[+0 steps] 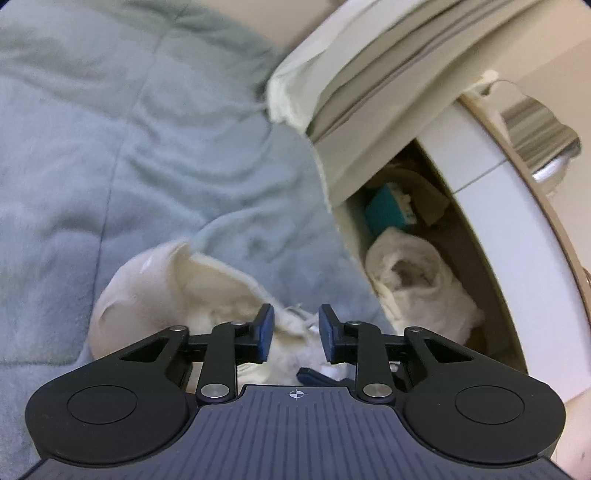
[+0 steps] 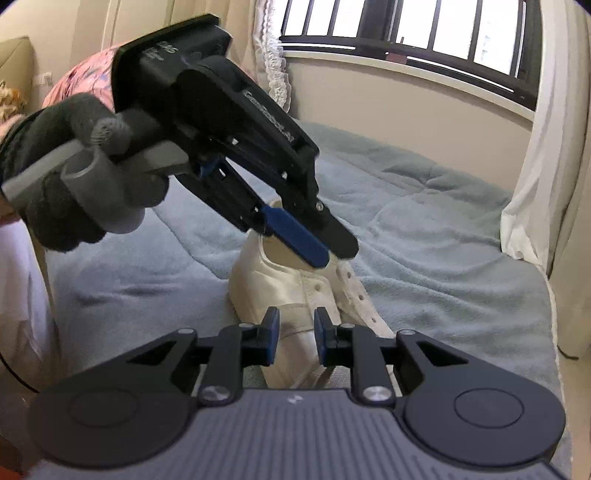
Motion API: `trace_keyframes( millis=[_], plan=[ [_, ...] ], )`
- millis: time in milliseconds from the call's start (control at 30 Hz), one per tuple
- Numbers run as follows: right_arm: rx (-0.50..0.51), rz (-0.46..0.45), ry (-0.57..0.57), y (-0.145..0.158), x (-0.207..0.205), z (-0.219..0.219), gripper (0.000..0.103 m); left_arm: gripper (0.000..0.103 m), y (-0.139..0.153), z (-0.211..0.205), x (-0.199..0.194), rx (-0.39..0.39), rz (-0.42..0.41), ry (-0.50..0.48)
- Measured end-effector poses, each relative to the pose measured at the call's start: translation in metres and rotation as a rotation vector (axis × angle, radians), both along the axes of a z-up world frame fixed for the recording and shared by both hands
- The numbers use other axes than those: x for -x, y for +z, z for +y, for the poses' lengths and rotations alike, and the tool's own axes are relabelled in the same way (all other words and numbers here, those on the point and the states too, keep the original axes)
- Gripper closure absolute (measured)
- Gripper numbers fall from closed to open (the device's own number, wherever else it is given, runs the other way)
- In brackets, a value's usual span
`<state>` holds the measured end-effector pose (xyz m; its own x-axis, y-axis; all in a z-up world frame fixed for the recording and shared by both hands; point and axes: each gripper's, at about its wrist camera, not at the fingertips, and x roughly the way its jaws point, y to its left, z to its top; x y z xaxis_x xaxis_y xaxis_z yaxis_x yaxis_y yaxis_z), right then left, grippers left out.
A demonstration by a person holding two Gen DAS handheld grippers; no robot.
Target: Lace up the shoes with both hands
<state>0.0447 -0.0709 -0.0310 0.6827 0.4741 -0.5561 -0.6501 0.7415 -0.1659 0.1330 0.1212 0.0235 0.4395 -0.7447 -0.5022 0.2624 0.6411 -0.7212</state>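
Hovering low over the bed, left gripper with its blue-padded fingers held apart, a clear gap between them, nothing pinched. Straight ahead through that gap, a white shoe lying on a blue-grey blanket, fleecy lining showing at the open collar, heel toward the left of the left wrist view. A thin white lace trailing across the gap, blurred; hard to say about any contact with the pads.

Off to the right in that same view, down beside the bed, a rolled fluffy cream thing and a teal item just behind it, both well apart from the shoe.

Switching to the right wrist view: right gripper also spread apart, empty, poised just above the side of the shoe near the toe end. Shoe standing upright on the blanket, tongue up, rows of eyelets visible and unthreaded along the upper part. Above it, the left gripper again, seen side-on, angled steeply down, tips right at the shoe's collar by the top of the tongue. Gripped around its grey handle, a hand in a dark glove, coming in from the left edge.

Behind all that, a barred window bright with daylight, a pale curtain hanging at the right, pink patterned bedding at the far left.
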Motion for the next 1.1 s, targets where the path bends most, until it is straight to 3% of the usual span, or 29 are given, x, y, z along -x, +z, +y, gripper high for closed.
trace_keyframes(
  millis=[67,167,267,367,467,600,700,733,767,833,900,933,1000,1100],
  plan=[
    [-0.002,0.003,-0.015,-0.002,-0.001,-0.002,0.082,0.076,0.009,-0.001,0.008,-0.031,-0.065,-0.013],
    [-0.025,0.026,-0.034,-0.005,-0.004,-0.002,0.081,0.074,0.002,0.007,0.004,0.105,0.014,-0.039],
    [-0.018,0.03,-0.027,-0.007,-0.003,0.002,0.081,0.074,-0.025,0.016,-0.006,0.212,0.168,-0.023],
    [-0.006,0.035,-0.011,-0.008,0.0,0.005,0.077,0.073,-0.036,0.014,-0.01,0.163,0.215,0.004],
    [0.014,0.028,-0.001,-0.01,0.003,0.009,0.07,0.069,-0.034,0.007,-0.007,0.11,0.181,-0.005],
    [0.025,0.032,0.003,-0.013,0.004,0.01,0.067,0.066,-0.029,0.005,-0.004,0.059,0.154,-0.006],
    [0.027,0.026,0.013,-0.015,0.005,0.01,0.064,0.062,-0.002,0.004,0.008,-0.044,0.022,0.002],
    [0.03,0.022,0.018,-0.016,0.005,0.01,0.063,0.055,0.007,0.004,0.013,-0.079,-0.036,-0.006],
    [0.032,0.02,0.023,-0.017,0.005,0.011,0.059,0.052,0.01,0.004,0.014,-0.081,-0.037,-0.017],
    [0.034,0.012,0.029,-0.019,0.007,0.012,0.054,0.048,0.006,0.005,0.008,-0.062,0.038,-0.059],
    [0.035,-0.002,0.029,-0.019,0.008,0.013,0.054,0.046,-0.003,0.008,-0.004,-0.105,0.147,-0.033],
    [0.025,-0.011,0.027,-0.017,0.01,0.012,0.056,0.04,-0.007,0.011,-0.009,-0.098,0.189,-0.017],
    [-0.032,-0.03,0.038,-0.007,0.013,0.007,0.075,0.035,-0.015,0.017,-0.018,-0.027,0.272,0.016],
    [-0.059,-0.053,0.004,0.0,0.012,0.001,0.075,0.02,-0.016,0.012,-0.023,0.09,0.302,0.019]
  ],
)
